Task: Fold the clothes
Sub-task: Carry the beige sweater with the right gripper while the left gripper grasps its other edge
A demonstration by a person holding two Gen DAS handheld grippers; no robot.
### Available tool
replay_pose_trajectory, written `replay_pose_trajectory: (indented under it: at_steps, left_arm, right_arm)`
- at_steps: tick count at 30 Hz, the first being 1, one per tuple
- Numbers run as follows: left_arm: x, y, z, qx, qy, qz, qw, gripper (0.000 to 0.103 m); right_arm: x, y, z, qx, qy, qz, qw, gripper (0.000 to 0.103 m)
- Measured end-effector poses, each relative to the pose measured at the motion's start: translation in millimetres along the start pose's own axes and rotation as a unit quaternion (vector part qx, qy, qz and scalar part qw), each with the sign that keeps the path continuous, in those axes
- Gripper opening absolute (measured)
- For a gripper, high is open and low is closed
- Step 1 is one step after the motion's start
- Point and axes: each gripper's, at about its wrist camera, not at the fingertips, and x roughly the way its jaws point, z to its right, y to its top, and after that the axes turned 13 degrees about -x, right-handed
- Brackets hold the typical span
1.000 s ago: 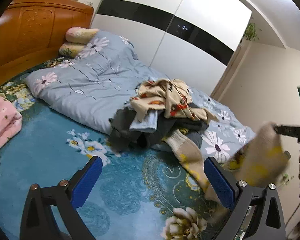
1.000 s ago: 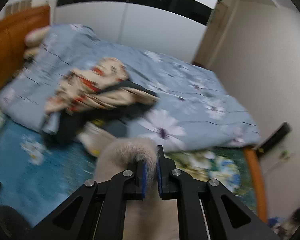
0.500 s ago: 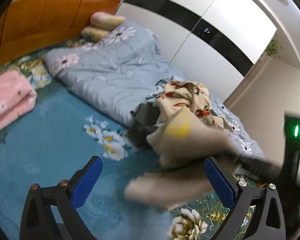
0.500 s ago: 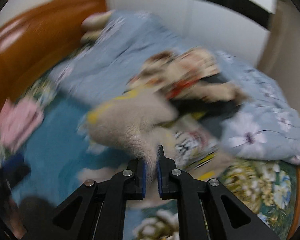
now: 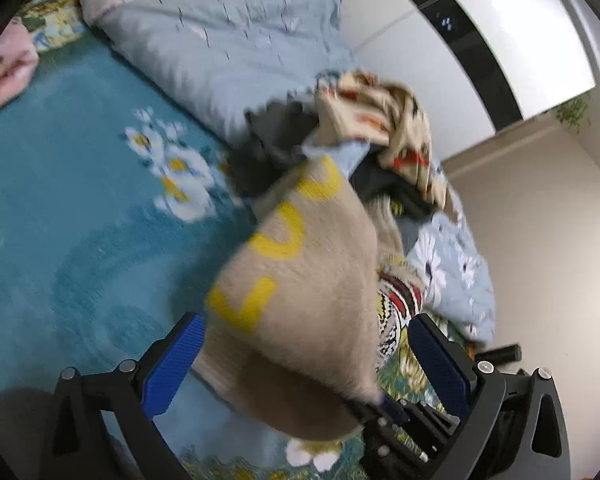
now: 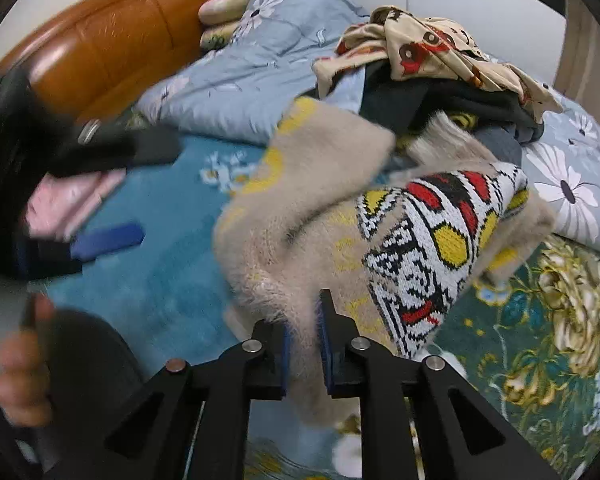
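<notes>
**Inspector:** State of the right gripper?

**Assistant:** Its two blue-padded fingers are pinched on a fold of the beige fuzzy sweater, close together with fabric between them. The sweater spreads forward from that grip over the teal floral bedspread, its knitted red, yellow and black panel lying just right of the fingers.

**Inspector:** And the left gripper?

**Assistant:** Fingers spread wide, nothing clamped. The sweater bulges up between the blue pads (yellow letters facing the camera), but whether the cloth touches either pad I cannot tell; the view is blurred.

**Inspector:** Position of the rest of the laundry?

**Assistant:** The clothes pile sits beyond the sweater, at the edge of the blue-grey flowered quilt: a cream patterned garment on top, dark items beneath. The sweater's far end reaches the pile's foot.

**Inspector:** Anything else?

**Assistant:** A pink folded item lies to the left, near the wooden headboard
</notes>
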Motion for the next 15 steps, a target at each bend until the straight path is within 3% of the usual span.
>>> replay_pose_trajectory:
  at_steps: [2,5,6,9,15]
  left_arm:
    - [13,-10,6,0.014,0.027,-0.009,0.9995,0.103]
    - [25,-25,-1,0.003,0.055,-0.021,0.9982,0.103]
    - [30,-29,-4,-0.007,0.064,-0.026,0.9976,0.103]
    - [40,-40,-15,-0.039,0.078,-0.037,0.9955,0.103]
    - [57,-60,-7,-0.039,0.096,-0.046,0.9936,0.102]
  right_arm:
    - [1,-13,4,0.002,0.003,-0.006,1.0,0.023]
    - [-11,-37,18,0.018,0.016,-0.006,1.0,0.046]
    - [-16,-45,23,0.023,0.015,-0.003,1.0,0.049]
    - [-27,-69,48,0.053,-0.011,-0.009,0.998,0.051]
    - [-33,-100,104,0.172,-0.03,0.001,0.985,0.051]
